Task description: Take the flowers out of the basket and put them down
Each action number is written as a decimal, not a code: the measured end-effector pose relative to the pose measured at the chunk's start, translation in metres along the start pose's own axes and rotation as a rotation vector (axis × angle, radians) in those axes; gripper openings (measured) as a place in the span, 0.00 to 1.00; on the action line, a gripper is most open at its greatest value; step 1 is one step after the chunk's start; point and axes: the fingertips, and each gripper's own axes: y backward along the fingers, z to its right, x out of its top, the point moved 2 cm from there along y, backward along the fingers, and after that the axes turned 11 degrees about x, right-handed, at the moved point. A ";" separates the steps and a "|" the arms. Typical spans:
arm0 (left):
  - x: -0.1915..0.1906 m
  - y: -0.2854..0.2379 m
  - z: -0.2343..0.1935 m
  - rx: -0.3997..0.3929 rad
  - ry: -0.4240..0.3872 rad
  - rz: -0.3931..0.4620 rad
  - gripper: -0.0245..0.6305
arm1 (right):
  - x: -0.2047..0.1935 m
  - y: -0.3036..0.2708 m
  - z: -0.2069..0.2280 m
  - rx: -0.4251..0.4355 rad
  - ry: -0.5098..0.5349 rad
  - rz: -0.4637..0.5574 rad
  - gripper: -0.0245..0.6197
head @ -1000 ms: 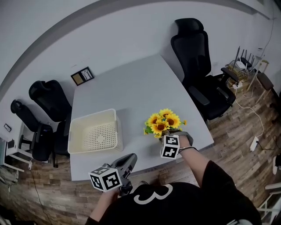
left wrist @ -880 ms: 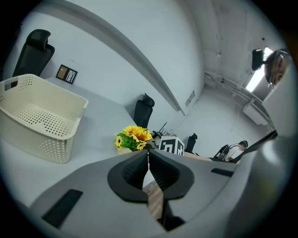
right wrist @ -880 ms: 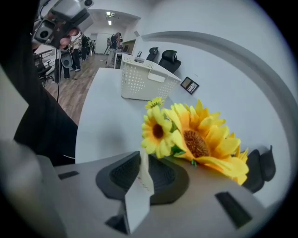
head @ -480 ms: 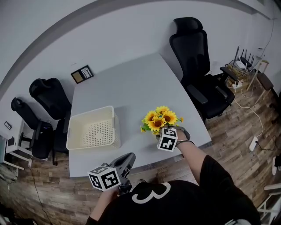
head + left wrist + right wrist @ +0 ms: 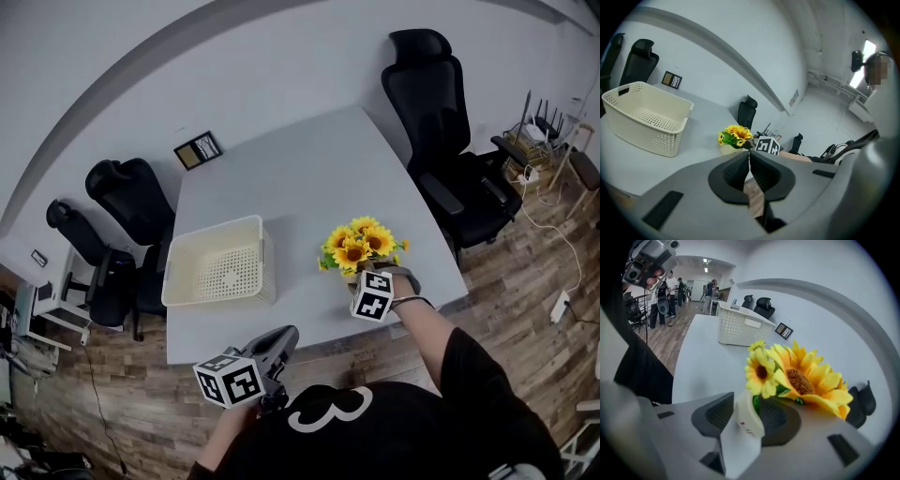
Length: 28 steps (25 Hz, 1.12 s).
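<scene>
This is looking like an office meeting space: black swivel chairs (image 5: pixel 441 103) are standing around a plain grey table (image 5: pixel 281 178) on a wood-plank floor (image 5: pixel 525 272), a router (image 5: pixel 539 117) is sitting on a rack with cables trailing below, and people (image 5: pixel 670 287) are standing in the open workspace beyond.

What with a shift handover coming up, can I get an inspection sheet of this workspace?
Surface: light grey table, no spills seen.
Job's things: yellow artificial sunflowers in a white pot stand on the table; cream perforated plastic basket empty.
Clutter: small framed picture at the table's far edge.
Grippers: left gripper shut, empty; right gripper jaws have just been opening, pot between them.
Cables: white power strip with its cable on the floor.
Surroundings: black office chairs, wood floor.
</scene>
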 end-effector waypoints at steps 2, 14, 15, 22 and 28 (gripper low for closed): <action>-0.001 0.003 -0.001 0.002 -0.006 -0.006 0.06 | 0.003 0.000 -0.001 -0.003 -0.015 0.021 0.38; 0.007 0.016 0.008 -0.114 -0.060 -0.003 0.06 | 0.017 0.066 -0.010 -0.148 -0.137 0.150 0.50; 0.007 0.022 0.006 -0.122 -0.066 -0.001 0.07 | 0.025 0.077 -0.014 -0.160 -0.166 0.187 0.50; 0.005 0.066 0.000 -0.201 -0.080 0.024 0.06 | 0.098 0.147 -0.077 -0.163 -0.270 0.462 0.48; -0.012 0.106 0.002 -0.258 -0.162 0.050 0.07 | 0.142 0.186 -0.153 -0.179 -0.344 0.616 0.24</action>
